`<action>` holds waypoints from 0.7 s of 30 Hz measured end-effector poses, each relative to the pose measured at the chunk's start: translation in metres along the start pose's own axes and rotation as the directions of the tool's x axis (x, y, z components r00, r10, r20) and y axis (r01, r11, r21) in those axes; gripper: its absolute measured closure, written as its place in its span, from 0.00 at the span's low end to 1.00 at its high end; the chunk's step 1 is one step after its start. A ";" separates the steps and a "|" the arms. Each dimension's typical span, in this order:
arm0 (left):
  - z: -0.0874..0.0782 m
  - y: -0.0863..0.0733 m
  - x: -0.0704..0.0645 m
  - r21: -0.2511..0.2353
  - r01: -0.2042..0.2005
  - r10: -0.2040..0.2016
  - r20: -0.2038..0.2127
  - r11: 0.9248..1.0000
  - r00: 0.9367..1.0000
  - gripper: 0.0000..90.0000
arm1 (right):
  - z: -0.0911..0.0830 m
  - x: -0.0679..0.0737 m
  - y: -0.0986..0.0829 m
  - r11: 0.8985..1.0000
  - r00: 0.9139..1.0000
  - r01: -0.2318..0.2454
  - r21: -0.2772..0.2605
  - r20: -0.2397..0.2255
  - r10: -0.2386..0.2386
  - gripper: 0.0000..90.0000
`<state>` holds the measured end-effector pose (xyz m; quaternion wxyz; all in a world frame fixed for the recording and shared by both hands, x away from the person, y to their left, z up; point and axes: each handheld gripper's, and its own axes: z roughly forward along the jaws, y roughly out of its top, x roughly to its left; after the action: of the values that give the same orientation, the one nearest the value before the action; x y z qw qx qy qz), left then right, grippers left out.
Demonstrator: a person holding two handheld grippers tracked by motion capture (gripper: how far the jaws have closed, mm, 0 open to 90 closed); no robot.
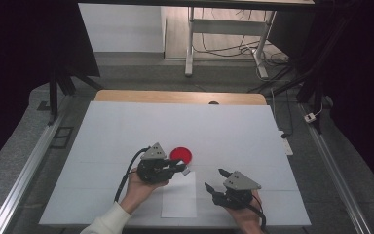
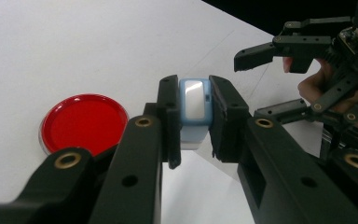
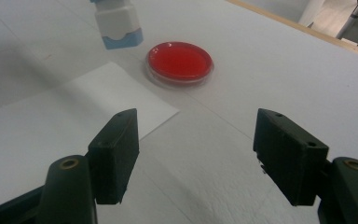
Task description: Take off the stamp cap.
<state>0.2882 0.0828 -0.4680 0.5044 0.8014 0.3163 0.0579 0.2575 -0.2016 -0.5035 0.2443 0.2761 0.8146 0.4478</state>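
High view: right tool (image 1: 218, 179) spread wide and empty at the near edge of the white surface (image 1: 126, 126); left tool (image 1: 181, 168) clenched on a small blue-and-white case (image 1: 186, 171) beside the red dish (image 1: 181, 154), above the paper sheet (image 1: 179, 202).

Left gripper view: case (image 2: 195, 105) pinched between both jaws, no legible writing.

Right gripper view: jaws parted, dish (image 3: 180, 61) ahead.

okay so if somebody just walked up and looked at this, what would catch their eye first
Probably the red dish, the one bright colour on the white table, near its middle. Next, the small blue and white stamp-like block clamped in the left gripper beside the dish, above a paper sheet, while the right gripper gapes open nearby.
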 end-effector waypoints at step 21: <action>0.002 0.000 0.000 0.002 0.002 -0.003 0.002 1.000 1.000 0.84 | 0.017 0.019 0.007 1.000 0.999 0.017 0.006 -0.039 -0.017 0.35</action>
<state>0.2889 0.0810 -0.4694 0.5042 0.8014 0.3168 0.0561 0.2565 -0.1755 -0.5086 0.2313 0.2614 0.8229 0.4483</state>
